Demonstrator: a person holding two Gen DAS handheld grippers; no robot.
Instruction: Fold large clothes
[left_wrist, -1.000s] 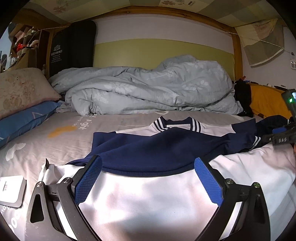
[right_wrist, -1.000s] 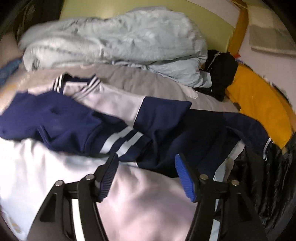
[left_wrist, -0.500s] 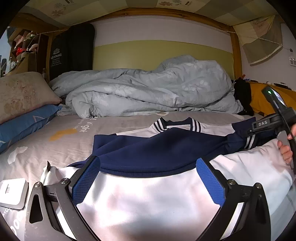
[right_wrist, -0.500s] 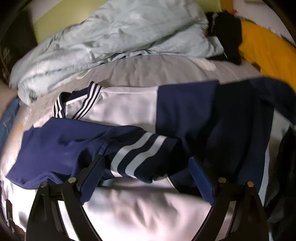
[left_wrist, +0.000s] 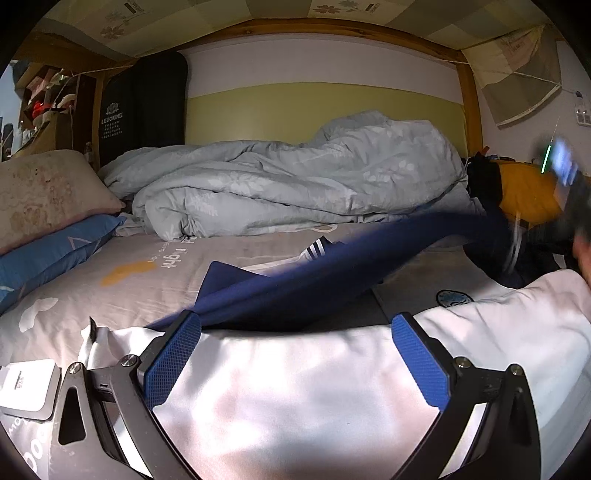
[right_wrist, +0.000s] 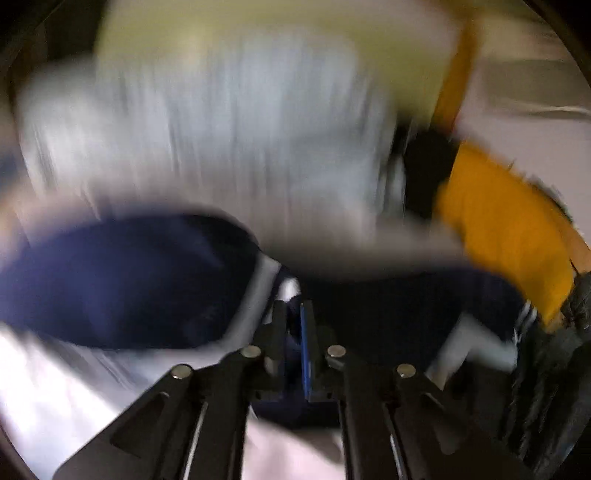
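Right now the right tongs (right_wrist: 293, 325) are gripping the navy sleeve (left_wrist: 332, 273) of the jacket (left_wrist: 314, 398); their jaws have just been closing, with dark blue cloth pinched between the pads. Their own view is smearing heavily, so the fine detail of the grip is hard to read. In the left wrist view the same tongs are showing as a blurred dark shape with a green light at the far right, and the sleeve is stretching from there in a taut, slanting band down toward the jacket's body, lifted clear of the grey bedsheet (left_wrist: 110, 291).

The jacket is lying spread on the bed, its white body filling the near part of the left view, with a round badge (left_wrist: 454, 298) on the cloth at the right and a striped collar (left_wrist: 317, 249) peeking out behind the raised sleeve.

The left tongs (left_wrist: 295, 362) are standing wide open, their blue pads (left_wrist: 173, 358) hovering over the white cloth and pressing on nothing.

Behind the jacket a pale blue-grey duvet (left_wrist: 295, 192) is lying bunched against the headboard. A beige pillow (left_wrist: 48, 195) is resting on a blue pillow (left_wrist: 51, 254) at the left, and a small white box (left_wrist: 26, 387) is sitting on the sheet just beside the left jaw. An orange cloth (right_wrist: 506, 229) is lying at the right edge of the bed.
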